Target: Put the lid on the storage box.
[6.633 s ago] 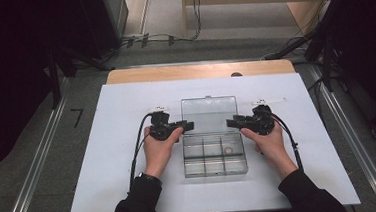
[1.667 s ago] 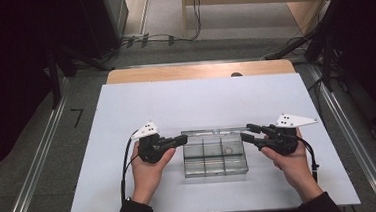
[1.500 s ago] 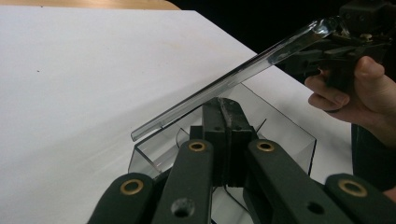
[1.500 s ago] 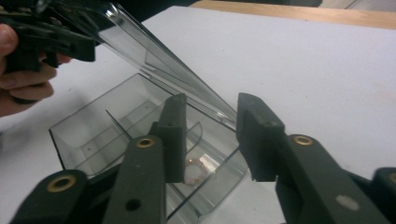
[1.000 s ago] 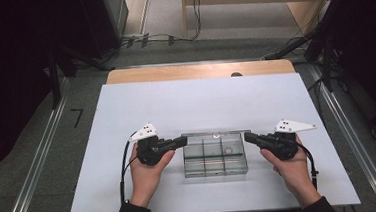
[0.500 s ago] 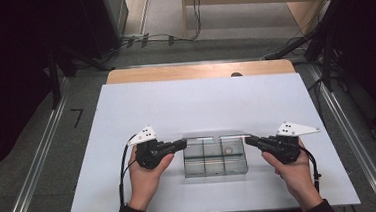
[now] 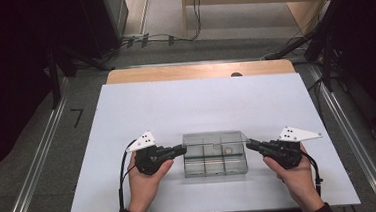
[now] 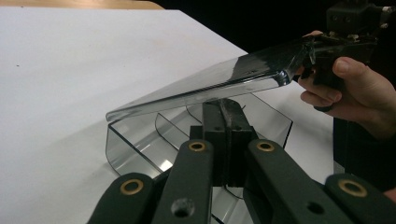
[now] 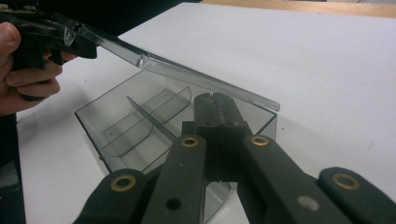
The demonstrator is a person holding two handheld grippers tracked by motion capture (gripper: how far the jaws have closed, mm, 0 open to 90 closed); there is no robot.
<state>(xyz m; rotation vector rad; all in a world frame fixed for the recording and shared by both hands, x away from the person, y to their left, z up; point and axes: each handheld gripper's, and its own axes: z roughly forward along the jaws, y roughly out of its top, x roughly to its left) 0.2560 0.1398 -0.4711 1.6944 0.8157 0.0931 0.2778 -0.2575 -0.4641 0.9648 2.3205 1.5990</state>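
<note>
Hand-held gripper on your left [image 7: 179, 149] has its jaws pressed together at the left end of the clear box [image 7: 215, 161], and the hand-held gripper on your right [image 7: 251, 144] is closed the same way at the opposite end. In each gripper view the jaws stand closed tight, tips under the lid [image 8: 205, 86]. Farther off in each, the other gripper looks pinched on the lid's end corner, so you seem to hold the lid from both ends; how much plastic sits between the jaws I cannot tell.

The box sits on the white worktop [image 7: 201, 105], near your edge, between your two hands. Its lid is tilted, raised at the front and hinged low at the back, partway over the tray.

Expect this thing to be light, stiff and slick. Thin clear plastic like this gives little friction, so a pinch on the lid's edge could slide off if you pull at an angle. It may also crack or whiten if you squeeze hard or twist one end ahead of the other. Take hold at the lid's end corners, where the folded rim gives the jaws something to bite. Move both ends together, so the lid stays flat and the hinge carries no twist.

The tray is light enough to skid or lift with the lid, so go gently. Something small and ring-shaped [image 7: 228, 151] lies in one compartment; a jolt could shake it loose.
</note>
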